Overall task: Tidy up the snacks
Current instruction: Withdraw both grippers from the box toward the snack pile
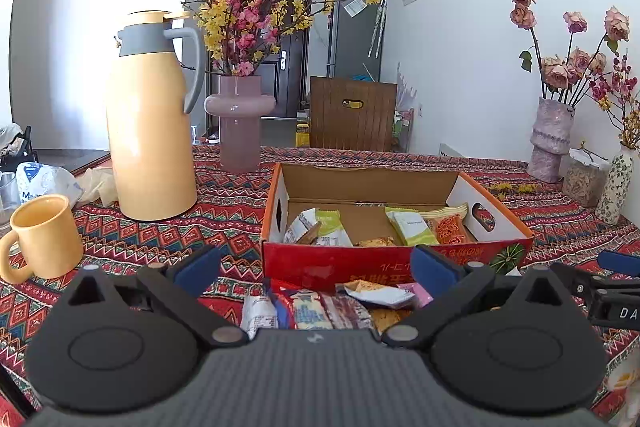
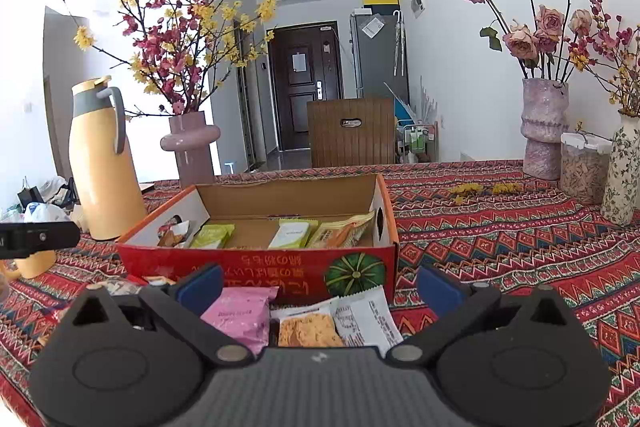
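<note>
Between my two hand-held grippers and the box, loose snacks wait on the counter.

Loose snack packets (image 1: 320, 307) lie in a heap at the counter's near edge, straight ahead of and just below my left hand-held gripper (image 1: 316, 267), against the red front wall of the cardboard box (image 1: 360, 267). My right hand-held gripper (image 2: 320, 287) faces three of them: a pink packet (image 2: 242, 311), a biscuit packet (image 2: 308, 331) and a white packet (image 2: 368, 319), long axes running roughly away from me. Both grippers stand wide open, holding nothing. I judge the right nearer those three. Inside the box I count about five packets (image 2: 288, 233). One yellow flask (image 1: 150, 123) and one mug (image 1: 44, 235) stand left.
</note>
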`<state>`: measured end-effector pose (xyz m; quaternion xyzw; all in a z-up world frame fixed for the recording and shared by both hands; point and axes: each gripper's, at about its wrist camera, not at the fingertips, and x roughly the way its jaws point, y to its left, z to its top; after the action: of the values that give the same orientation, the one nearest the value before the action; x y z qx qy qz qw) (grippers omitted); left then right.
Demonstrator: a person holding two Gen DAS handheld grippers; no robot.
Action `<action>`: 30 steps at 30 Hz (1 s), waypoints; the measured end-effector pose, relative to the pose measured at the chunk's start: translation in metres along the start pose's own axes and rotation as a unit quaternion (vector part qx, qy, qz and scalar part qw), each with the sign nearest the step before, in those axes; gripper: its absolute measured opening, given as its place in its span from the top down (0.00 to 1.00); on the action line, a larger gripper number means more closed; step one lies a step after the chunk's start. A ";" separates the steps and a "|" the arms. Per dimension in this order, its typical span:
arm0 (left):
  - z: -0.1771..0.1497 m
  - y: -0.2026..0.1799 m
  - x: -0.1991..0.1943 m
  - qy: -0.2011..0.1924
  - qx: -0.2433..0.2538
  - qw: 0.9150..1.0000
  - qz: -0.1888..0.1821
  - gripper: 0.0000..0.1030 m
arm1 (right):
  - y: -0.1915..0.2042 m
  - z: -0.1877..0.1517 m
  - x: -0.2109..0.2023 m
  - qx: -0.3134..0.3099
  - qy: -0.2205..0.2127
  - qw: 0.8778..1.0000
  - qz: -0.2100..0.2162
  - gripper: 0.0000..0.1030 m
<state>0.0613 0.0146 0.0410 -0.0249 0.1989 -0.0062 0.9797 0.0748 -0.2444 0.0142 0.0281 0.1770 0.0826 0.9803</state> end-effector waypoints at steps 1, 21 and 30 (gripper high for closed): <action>-0.004 0.001 -0.002 0.000 0.000 1.000 0.002 0.00 | 0.000 -0.003 -0.003 0.000 0.002 1.000 0.001 0.00; -0.050 0.026 -0.021 0.030 -0.013 0.999 0.022 0.00 | -0.007 -0.037 -0.017 0.012 0.035 0.999 -0.001 0.00; -0.053 0.022 -0.026 0.024 -0.008 1.000 0.010 0.00 | -0.003 -0.040 -0.020 0.009 0.041 0.999 0.000 0.00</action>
<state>0.0166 0.0351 0.0015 -0.0303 0.2223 0.0049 0.9745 0.0426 -0.2500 -0.0170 0.0331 0.2182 0.0825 0.9719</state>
